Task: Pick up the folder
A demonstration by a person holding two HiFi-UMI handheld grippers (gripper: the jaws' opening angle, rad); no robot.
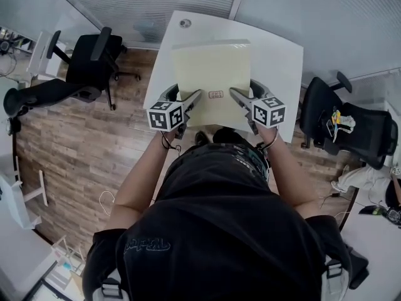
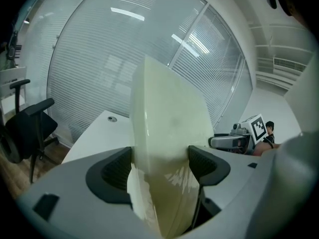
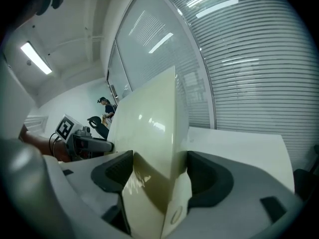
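One folder (image 1: 212, 74) is counted, and one desk (image 1: 276, 55). Two tools are seen: the left tool (image 1: 195, 96) and the right tool (image 1: 235, 94). Three office chairs are counted: the far-left chair (image 1: 44, 96), the left chair (image 1: 94, 64) and the right chair (image 1: 357, 127).

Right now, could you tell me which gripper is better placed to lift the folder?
Neither: the left gripper and right gripper each clamp a near corner of the folder, so lifting with both seems best.

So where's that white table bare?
Strips of the white table either side of the pale yellow folder, and the far edge by the round grommet. Near edge is crowded: left gripper and right gripper grip the folder.
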